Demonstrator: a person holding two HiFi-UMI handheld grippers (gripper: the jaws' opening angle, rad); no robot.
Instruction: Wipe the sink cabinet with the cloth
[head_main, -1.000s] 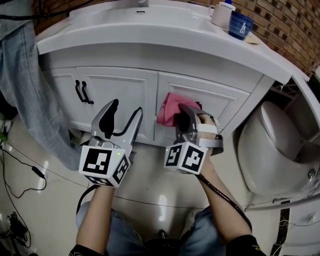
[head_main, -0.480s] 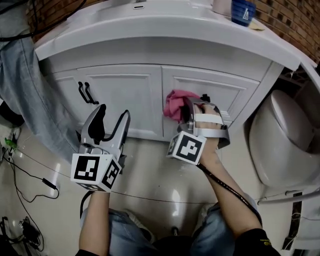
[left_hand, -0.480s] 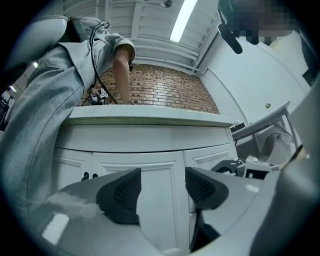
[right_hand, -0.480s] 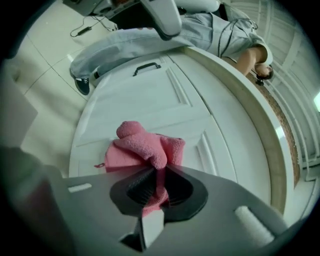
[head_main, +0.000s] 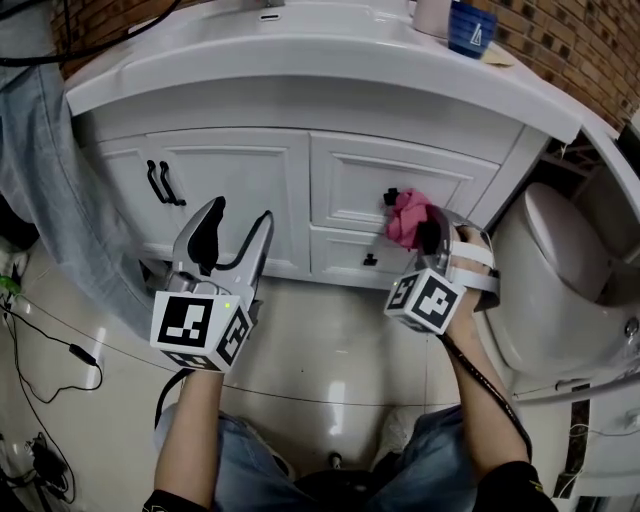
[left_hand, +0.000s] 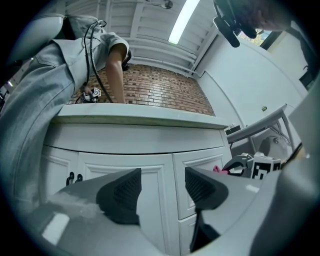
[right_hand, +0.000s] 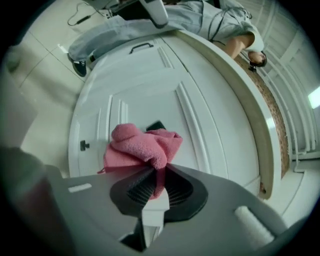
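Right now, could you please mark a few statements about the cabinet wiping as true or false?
1. A blue cup stands on the countertop. True.
2. The right gripper is shut on the pink cloth. True.
3. The left gripper holds a sponge. False: its jaws stand apart with nothing between them.
4. The cloth lies on the countertop. False: it is at the upper drawer front on the cabinet's right side, beside a small black knob.
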